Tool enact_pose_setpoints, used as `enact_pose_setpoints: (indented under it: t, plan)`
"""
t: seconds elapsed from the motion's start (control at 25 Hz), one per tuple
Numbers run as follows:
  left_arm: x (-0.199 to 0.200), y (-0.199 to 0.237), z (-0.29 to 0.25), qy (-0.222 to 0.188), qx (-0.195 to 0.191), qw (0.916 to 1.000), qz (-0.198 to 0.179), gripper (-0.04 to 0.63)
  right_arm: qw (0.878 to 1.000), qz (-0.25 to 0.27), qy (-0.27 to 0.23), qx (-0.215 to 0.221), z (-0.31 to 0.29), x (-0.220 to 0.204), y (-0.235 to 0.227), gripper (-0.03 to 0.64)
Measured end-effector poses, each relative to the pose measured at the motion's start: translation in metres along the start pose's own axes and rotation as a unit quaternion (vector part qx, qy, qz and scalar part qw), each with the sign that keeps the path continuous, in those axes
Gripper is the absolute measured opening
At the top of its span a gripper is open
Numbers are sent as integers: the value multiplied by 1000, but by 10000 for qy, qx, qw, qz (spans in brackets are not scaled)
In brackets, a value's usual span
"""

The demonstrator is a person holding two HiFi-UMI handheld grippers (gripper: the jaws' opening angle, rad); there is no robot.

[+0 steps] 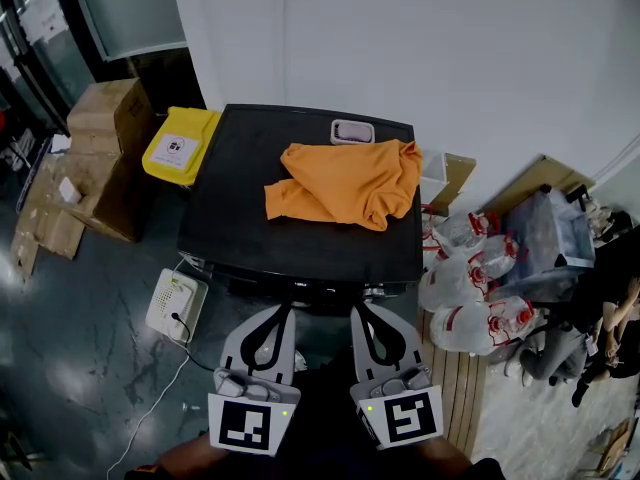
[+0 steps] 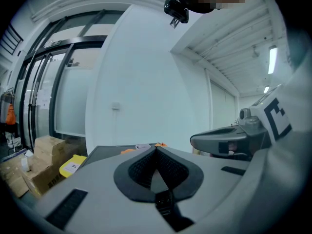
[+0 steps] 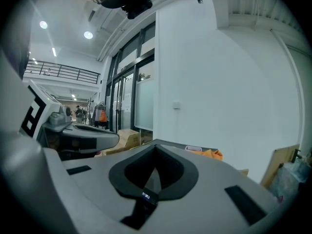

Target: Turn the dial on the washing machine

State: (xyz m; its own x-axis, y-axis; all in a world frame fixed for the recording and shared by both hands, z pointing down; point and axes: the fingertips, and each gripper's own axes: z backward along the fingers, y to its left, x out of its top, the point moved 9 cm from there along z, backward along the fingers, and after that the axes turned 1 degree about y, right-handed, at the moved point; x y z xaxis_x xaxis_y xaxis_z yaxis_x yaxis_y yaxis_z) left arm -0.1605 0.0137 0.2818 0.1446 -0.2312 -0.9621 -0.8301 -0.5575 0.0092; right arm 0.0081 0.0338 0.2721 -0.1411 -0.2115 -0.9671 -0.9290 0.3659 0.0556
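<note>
The washing machine (image 1: 250, 198) is a black box seen from above, its flat lid filling the middle of the head view. Its front panel (image 1: 300, 290) shows only as a thin strip, and no dial can be made out there. My left gripper (image 1: 283, 310) and right gripper (image 1: 358, 310) hover side by side just in front of that panel, both shut and holding nothing. In the left gripper view the shut jaws (image 2: 156, 148) point over the lid. The right gripper view shows its jaws (image 3: 155, 146) shut the same way.
An orange garment (image 1: 345, 183) and a small pale box (image 1: 352, 131) lie on the lid. A yellow box (image 1: 180, 145) and cardboard boxes (image 1: 100, 158) stand at the left, a white device (image 1: 177, 303) on the floor. Plastic bags (image 1: 470, 288) and a seated person (image 1: 600, 338) are at the right.
</note>
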Motion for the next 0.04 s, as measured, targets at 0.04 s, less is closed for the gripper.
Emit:
enact_pose_setpoints:
  t: [0.04]
  plan:
    - [0, 0, 0, 3, 2, 10000, 8, 12, 10000, -3, -1, 0, 0, 0, 0, 15]
